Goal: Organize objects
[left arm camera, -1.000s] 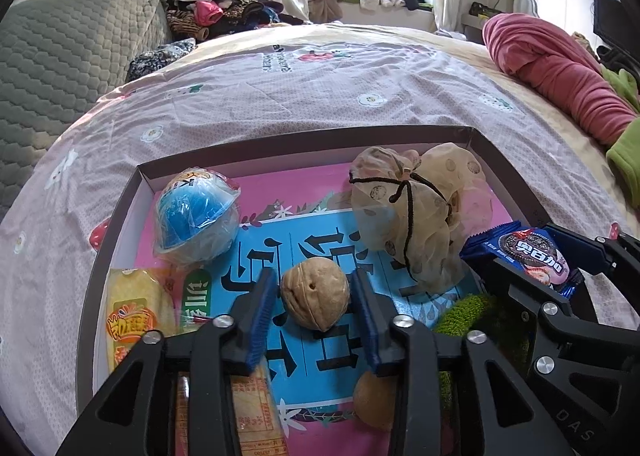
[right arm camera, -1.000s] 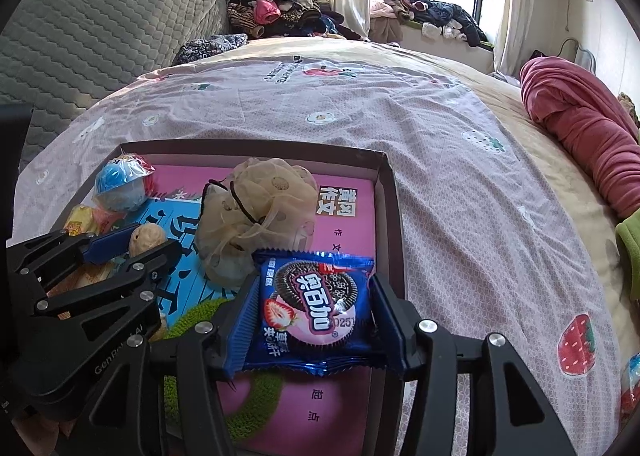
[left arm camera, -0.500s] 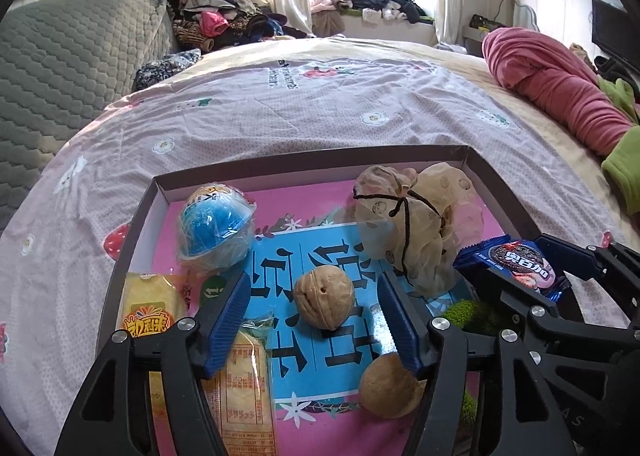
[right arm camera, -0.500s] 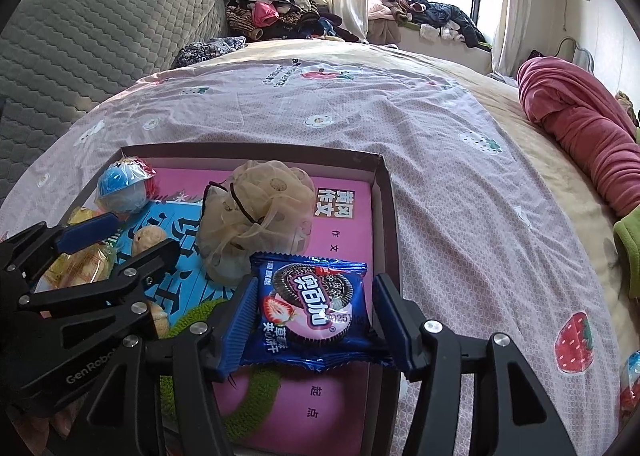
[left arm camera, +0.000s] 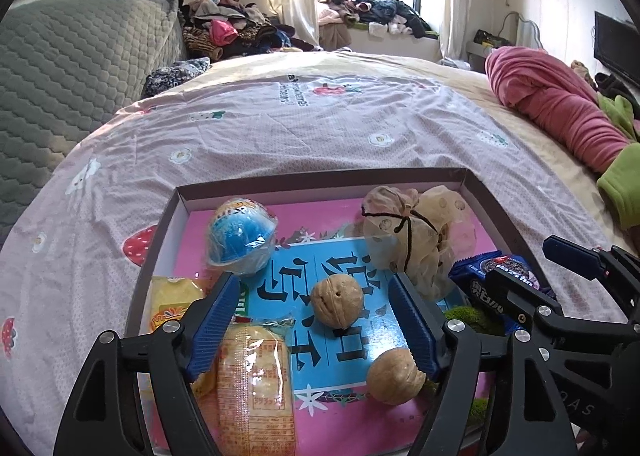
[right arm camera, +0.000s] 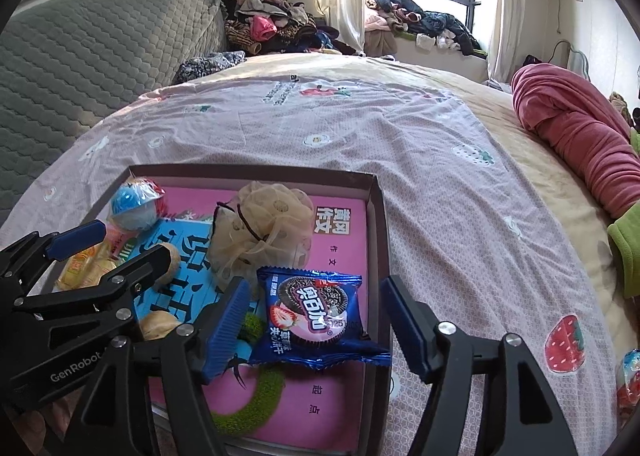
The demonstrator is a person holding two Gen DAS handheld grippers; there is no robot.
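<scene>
Over the tray (left arm camera: pixel 496 216), both claws angle down, opening.

Green ring (right arm camera: pixel 256 408) partly under packet (right arm camera: pixel 314 320)

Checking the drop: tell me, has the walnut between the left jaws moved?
No. The walnut stays on the same black character of the blue book; only the opening jaws spread away.

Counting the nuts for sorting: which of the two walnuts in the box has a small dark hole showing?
The farther walnut, lying on the blue print; the nearer walnut, by the blue panel's bottom edge, shows none.
</scene>
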